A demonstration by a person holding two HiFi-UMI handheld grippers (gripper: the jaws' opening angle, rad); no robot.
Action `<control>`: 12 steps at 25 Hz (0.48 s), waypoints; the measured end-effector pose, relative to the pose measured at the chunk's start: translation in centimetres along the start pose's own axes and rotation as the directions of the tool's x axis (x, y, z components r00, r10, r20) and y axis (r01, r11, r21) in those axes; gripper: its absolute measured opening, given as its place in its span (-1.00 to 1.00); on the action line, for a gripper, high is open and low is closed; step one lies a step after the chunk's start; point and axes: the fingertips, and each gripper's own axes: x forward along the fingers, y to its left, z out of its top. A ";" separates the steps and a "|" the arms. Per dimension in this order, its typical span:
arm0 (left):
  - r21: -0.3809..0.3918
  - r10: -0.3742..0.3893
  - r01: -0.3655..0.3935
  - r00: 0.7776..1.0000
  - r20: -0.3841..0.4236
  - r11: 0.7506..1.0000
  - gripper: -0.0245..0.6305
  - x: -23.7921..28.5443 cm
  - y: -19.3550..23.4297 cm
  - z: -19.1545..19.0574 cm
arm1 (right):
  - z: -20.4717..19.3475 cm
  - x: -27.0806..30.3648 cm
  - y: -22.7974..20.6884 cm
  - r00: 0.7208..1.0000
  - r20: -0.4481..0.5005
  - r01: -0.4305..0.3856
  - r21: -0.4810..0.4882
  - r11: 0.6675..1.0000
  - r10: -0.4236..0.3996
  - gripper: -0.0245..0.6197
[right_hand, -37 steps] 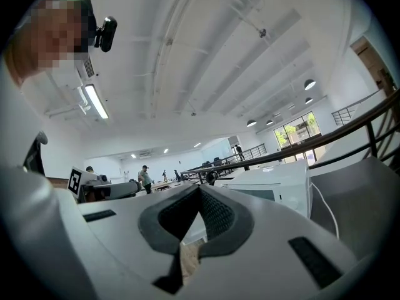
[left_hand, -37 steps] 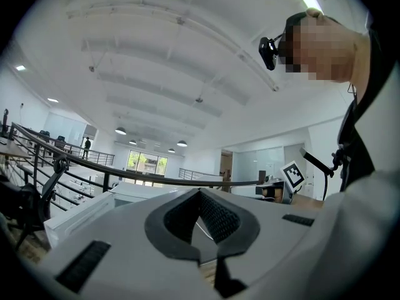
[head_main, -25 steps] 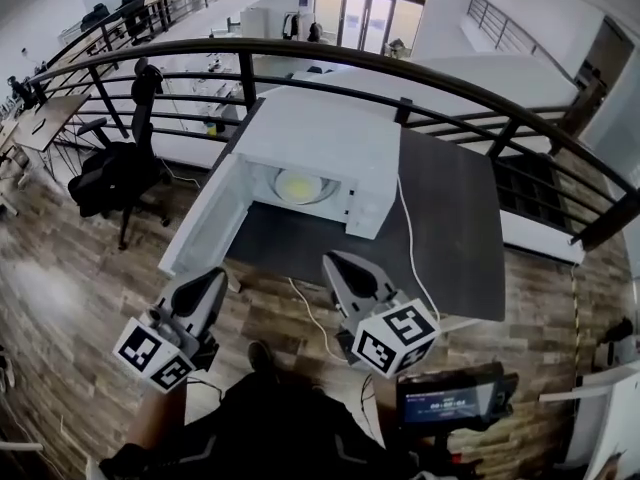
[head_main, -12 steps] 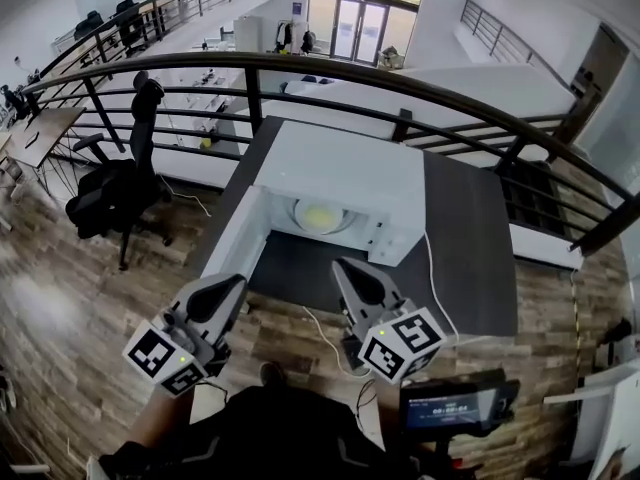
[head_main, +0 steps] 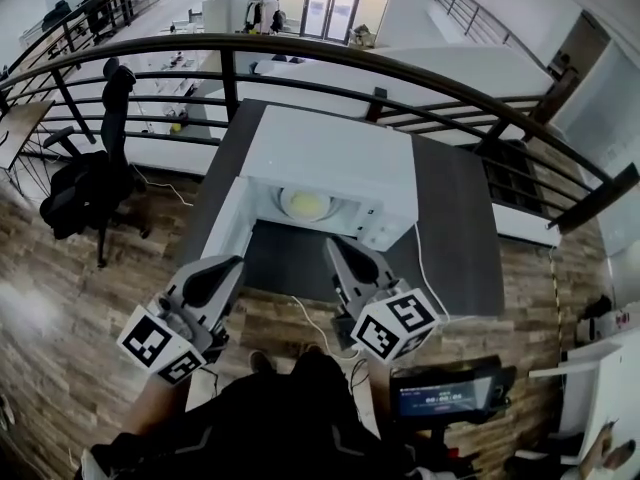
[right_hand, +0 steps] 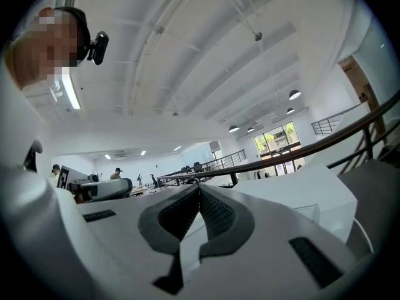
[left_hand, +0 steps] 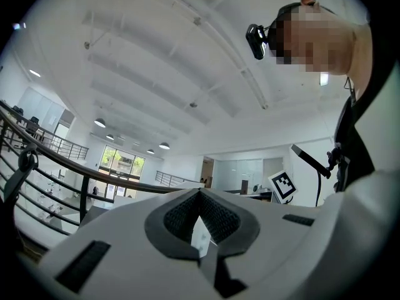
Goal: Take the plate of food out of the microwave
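A white microwave [head_main: 335,163] stands on a dark table [head_main: 460,238], its door [head_main: 218,230] swung open to the left. Inside its lit cavity sits the plate of yellowish food [head_main: 305,205]. My left gripper [head_main: 226,266] hangs in front of the open door, short of the table's edge, jaws shut and empty. My right gripper [head_main: 334,247] is over the table's front edge, just below the cavity opening, also shut with nothing in it. Both gripper views point up at the ceiling; the left gripper [left_hand: 200,193] and right gripper [right_hand: 199,189] show their jaws pressed together. The microwave [right_hand: 300,199] appears at the right.
A curved dark railing [head_main: 400,63] runs behind the table. A black office chair [head_main: 80,183] stands to the left on the wood floor. A white cable [head_main: 310,318] trails off the table's front edge. A device with a screen [head_main: 450,398] is at lower right.
The microwave and table have come closer and more central in the head view. Both grippers, still shut, have moved slightly towards the microwave.
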 end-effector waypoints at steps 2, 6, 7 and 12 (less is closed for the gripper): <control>-0.008 0.010 -0.011 1.000 -0.005 1.000 -0.92 0.7 0.3 -0.4 | -0.6 0.2 -1.3 1.000 0.002 0.019 0.053 0.998 -0.019 -0.95; 0.007 0.049 -0.049 0.999 -0.013 0.999 -0.92 2.7 0.9 -1.1 | -2.4 1.0 -5.0 0.999 -0.021 0.043 0.170 0.985 -0.040 -0.88; 0.013 0.059 -0.059 0.998 -0.012 0.998 -0.92 3.2 1.1 -1.2 | -2.9 1.3 -5.8 0.999 -0.029 0.043 0.192 0.980 -0.038 -0.86; 0.021 0.098 -0.097 0.994 -0.045 0.995 -0.92 5.0 2.7 -1.9 | -5.7 3.3 -9.0 0.998 -0.062 0.028 0.285 0.958 -0.010 -0.66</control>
